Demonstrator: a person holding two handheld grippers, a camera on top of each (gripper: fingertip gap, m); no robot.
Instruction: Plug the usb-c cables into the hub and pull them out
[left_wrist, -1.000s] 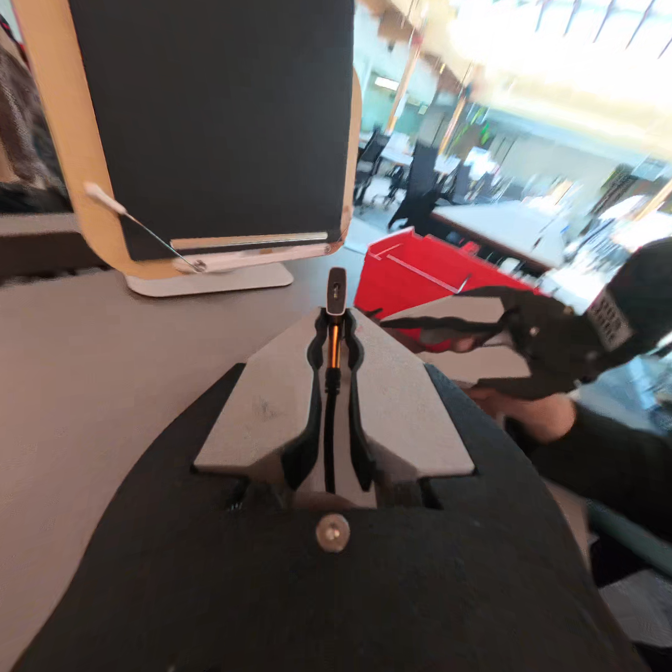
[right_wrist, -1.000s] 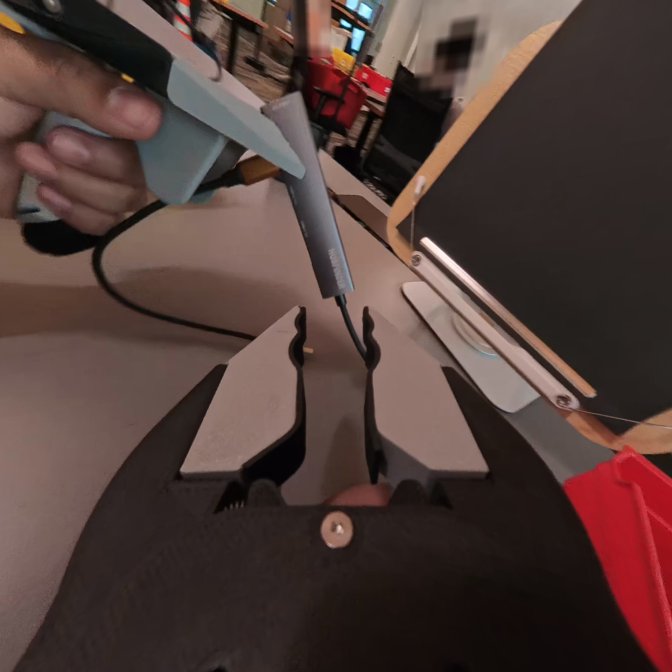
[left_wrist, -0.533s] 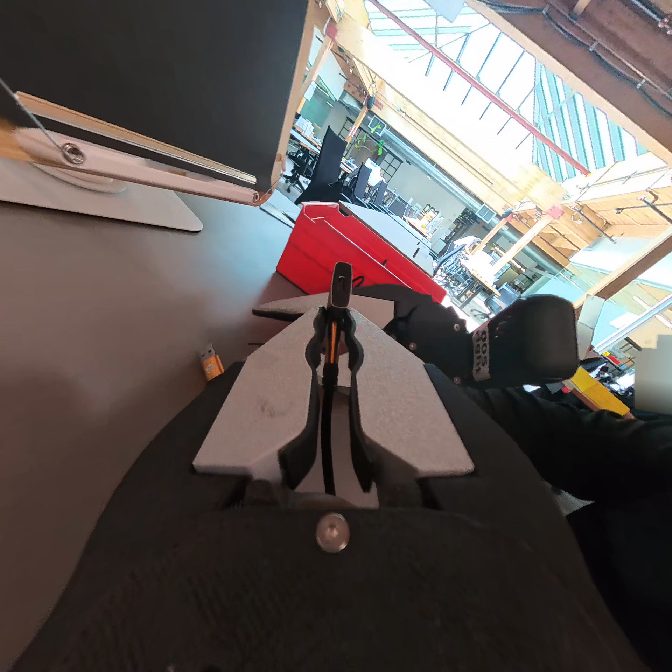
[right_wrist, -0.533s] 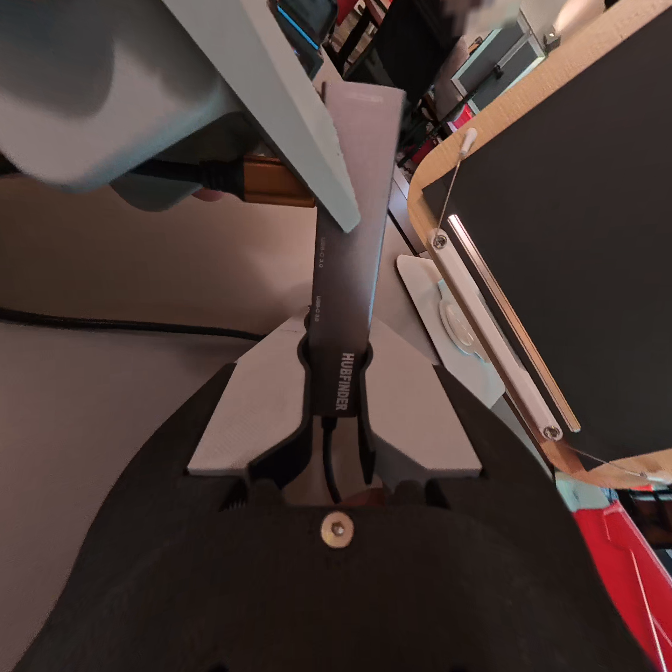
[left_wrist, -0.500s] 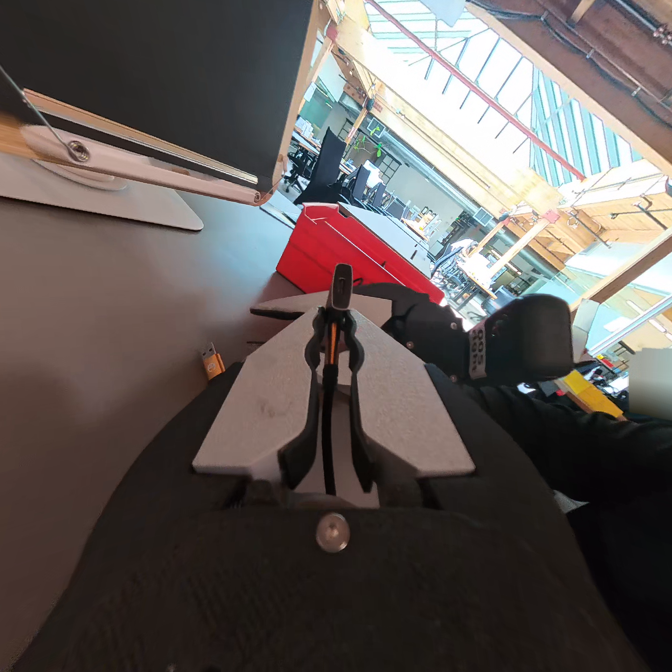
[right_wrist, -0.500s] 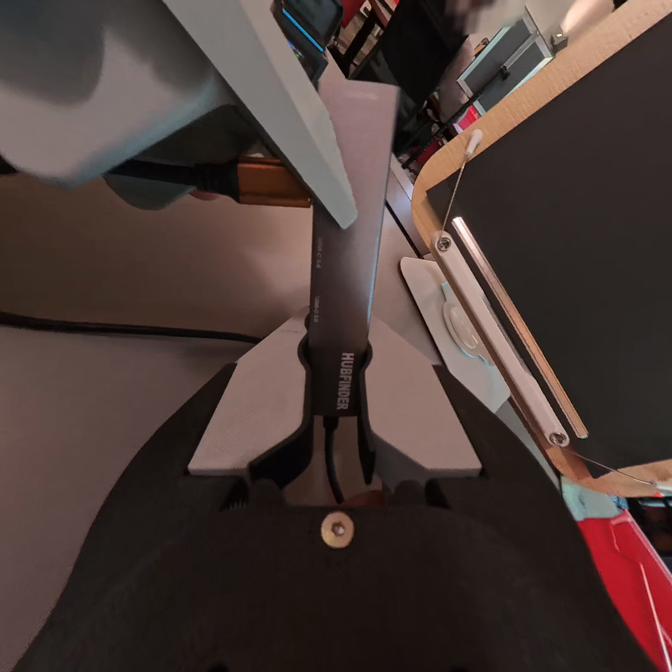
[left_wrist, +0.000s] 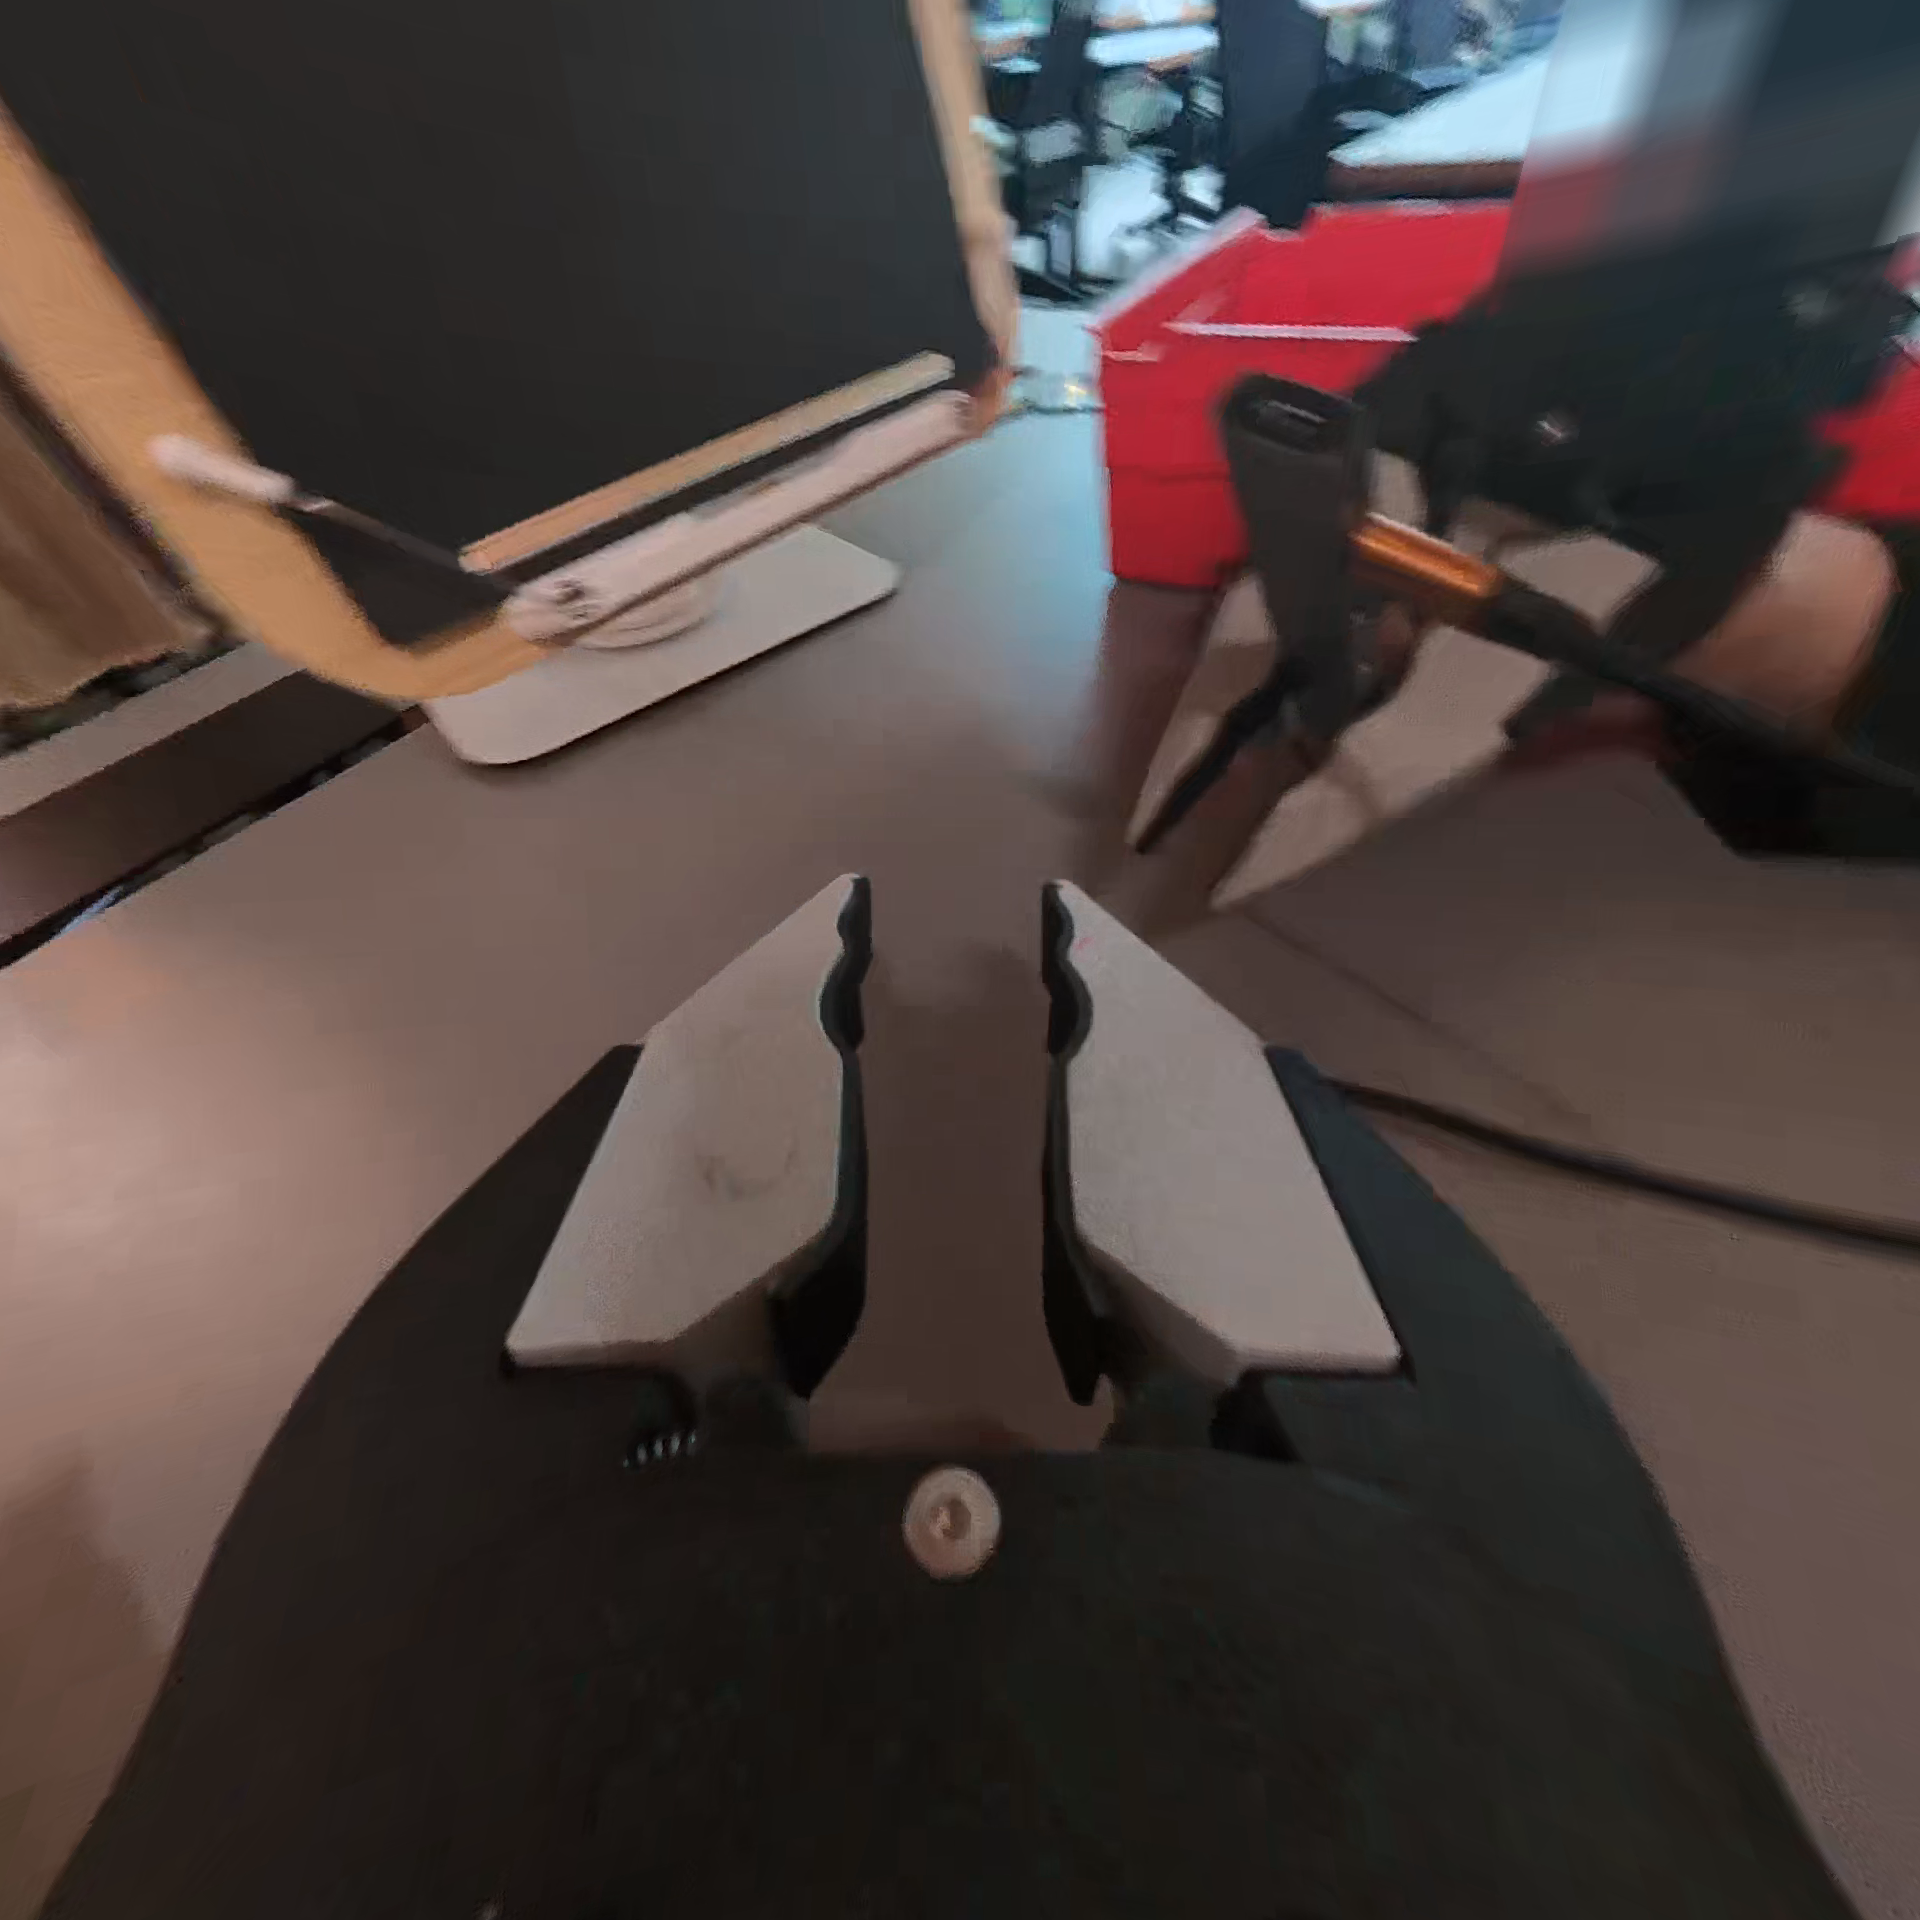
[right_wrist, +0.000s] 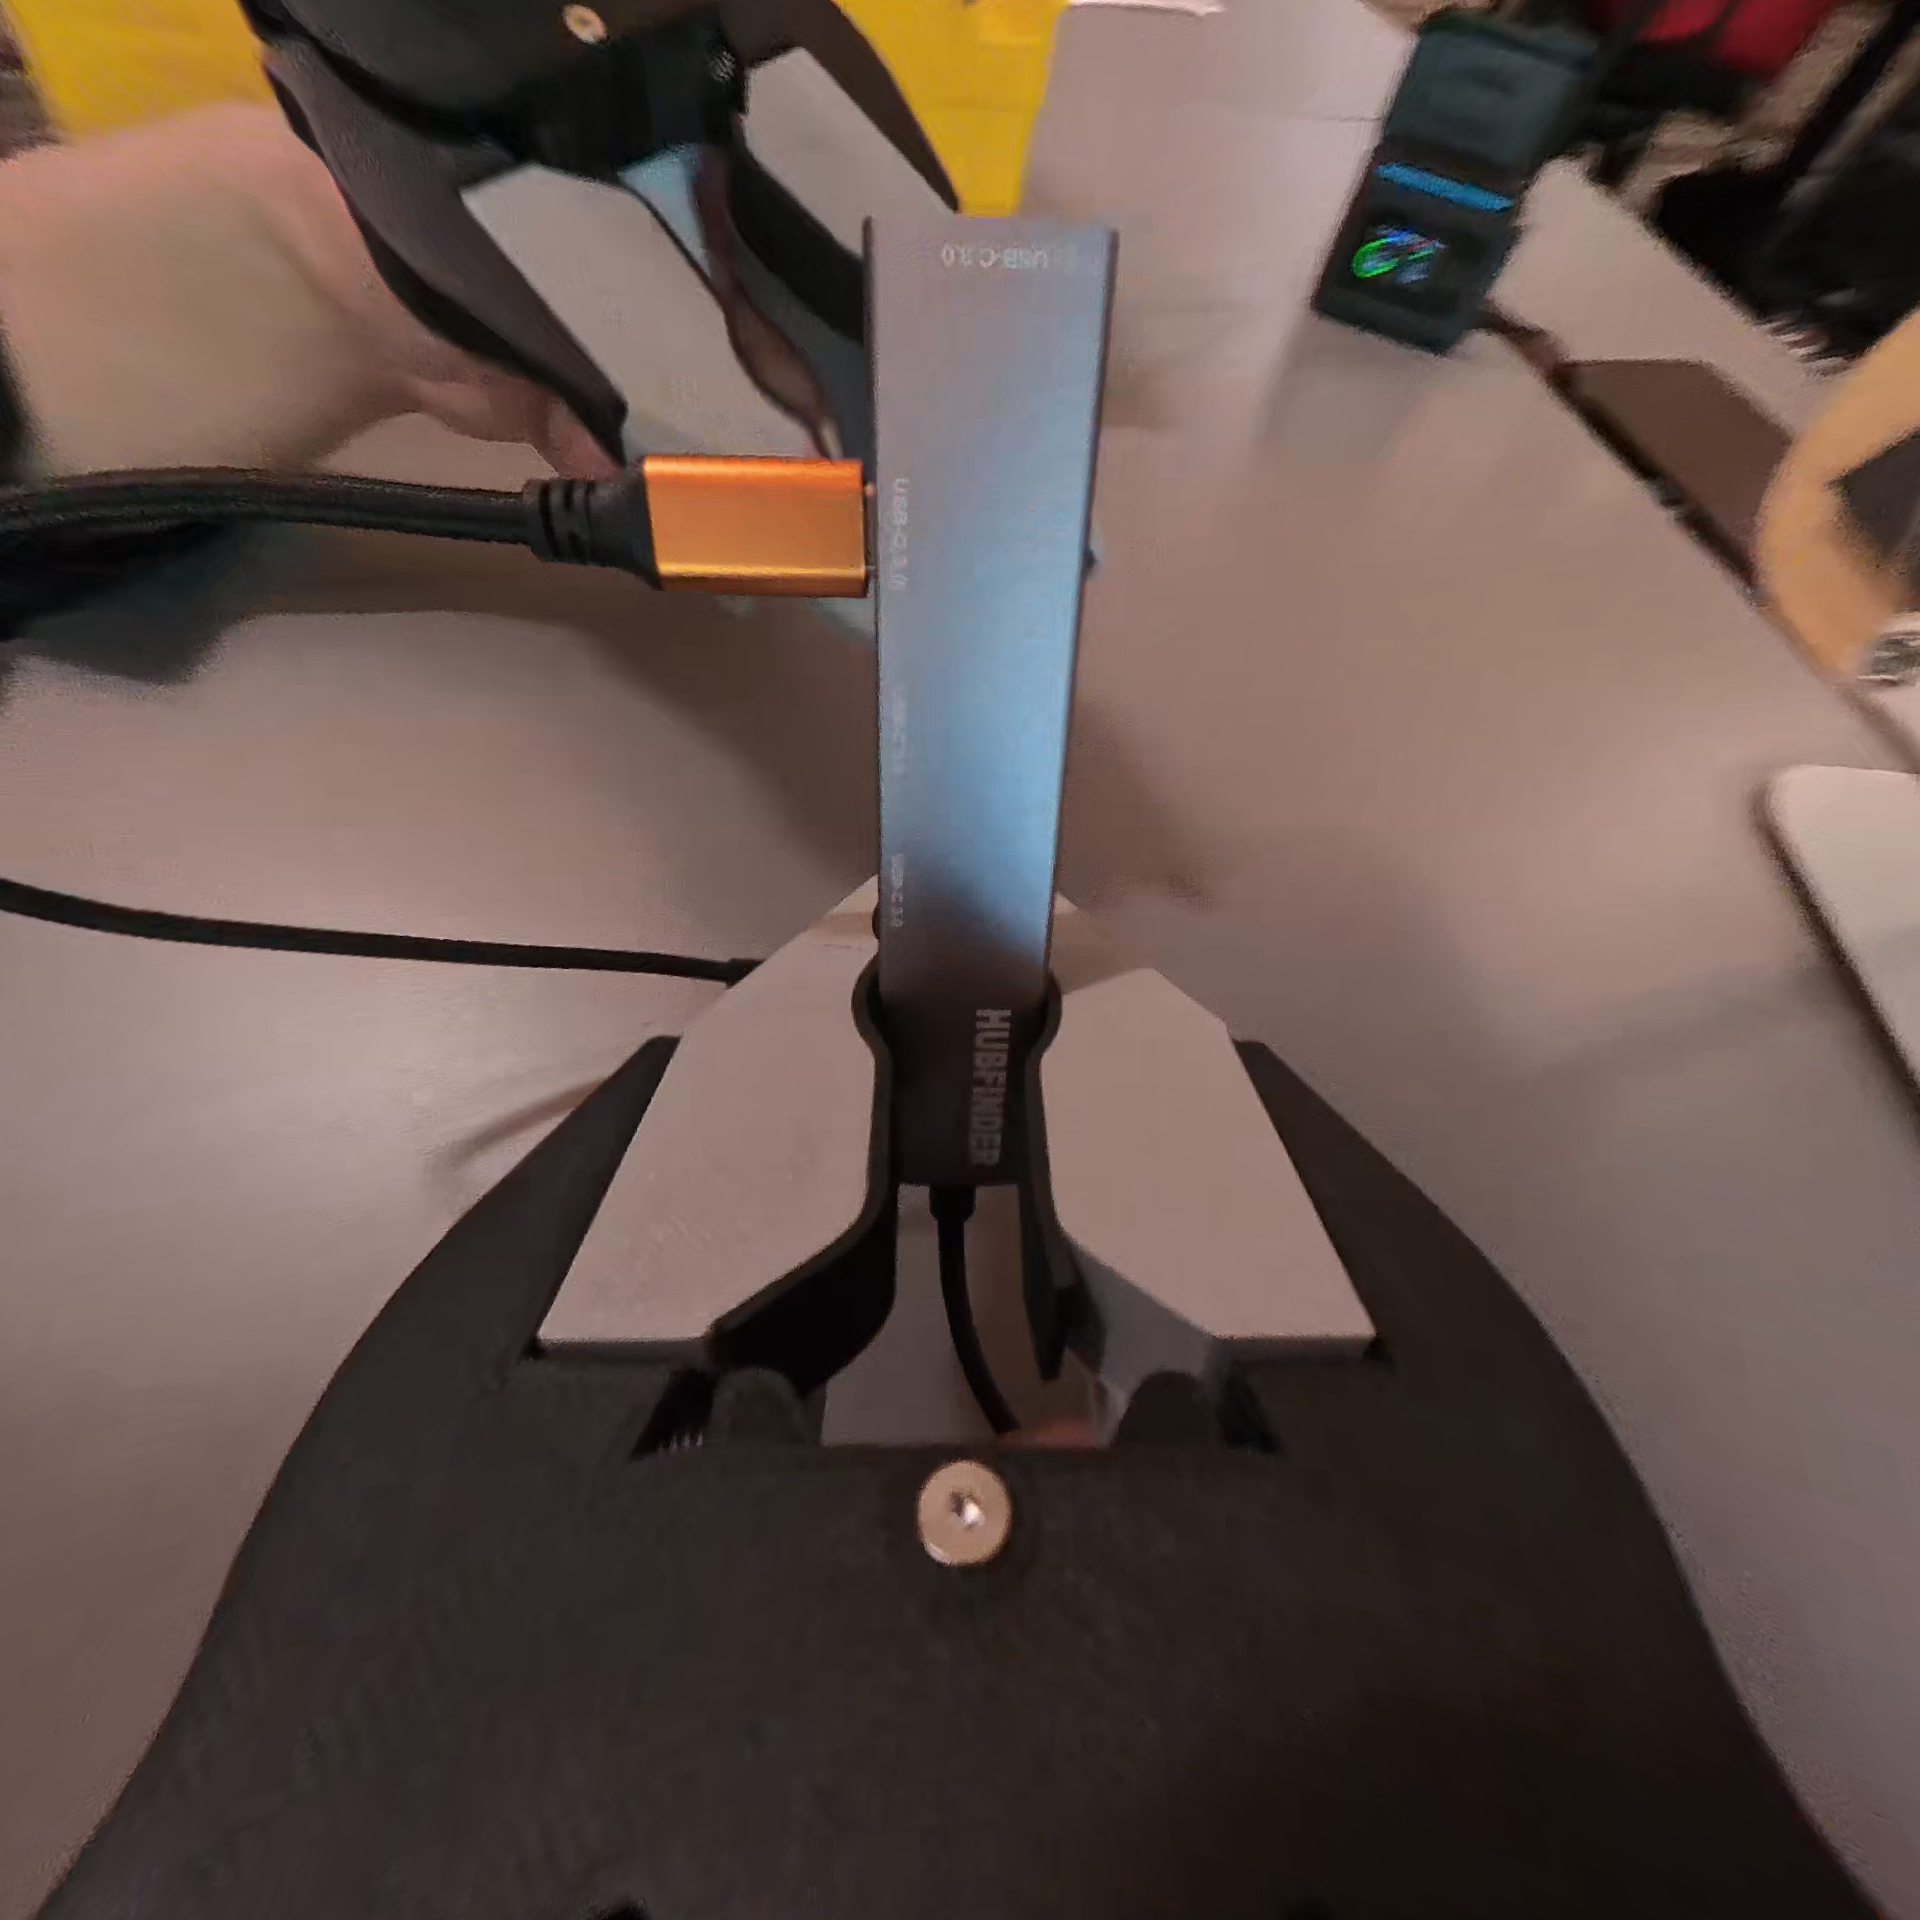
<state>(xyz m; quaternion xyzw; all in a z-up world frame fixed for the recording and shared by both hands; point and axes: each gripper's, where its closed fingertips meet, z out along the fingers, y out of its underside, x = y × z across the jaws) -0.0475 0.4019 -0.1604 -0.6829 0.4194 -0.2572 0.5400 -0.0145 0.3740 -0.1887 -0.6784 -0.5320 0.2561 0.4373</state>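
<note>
My right gripper (right_wrist: 956, 997) is shut on the cable end of the grey USB hub (right_wrist: 987, 571), which sticks out forward above the table. An orange USB-C plug (right_wrist: 758, 525) on a black braided cable (right_wrist: 260, 509) sits in a port on the hub's left side. My left gripper (left_wrist: 951, 904) is open and empty, low over the table. From it I see the hub (left_wrist: 1294, 499) with the orange plug (left_wrist: 1418, 566) held up at the upper right by the right gripper (left_wrist: 1314, 696). The left gripper (right_wrist: 675, 229) shows beyond the hub, apart from it.
A black panel in a wooden frame (left_wrist: 468, 208) stands on a white base (left_wrist: 665, 634) at the back left. A red bin (left_wrist: 1247, 343) is behind the hub. A thin black cable (left_wrist: 1662, 1174) lies on the table. A small black device with a lit screen (right_wrist: 1403, 260) stands farther off. About 6 centimetres separates my left fingertips from my right.
My right gripper closed on the hub's cable end. My left gripper let go of the orange plug, opened and drew back; the plug stays in the hub.
</note>
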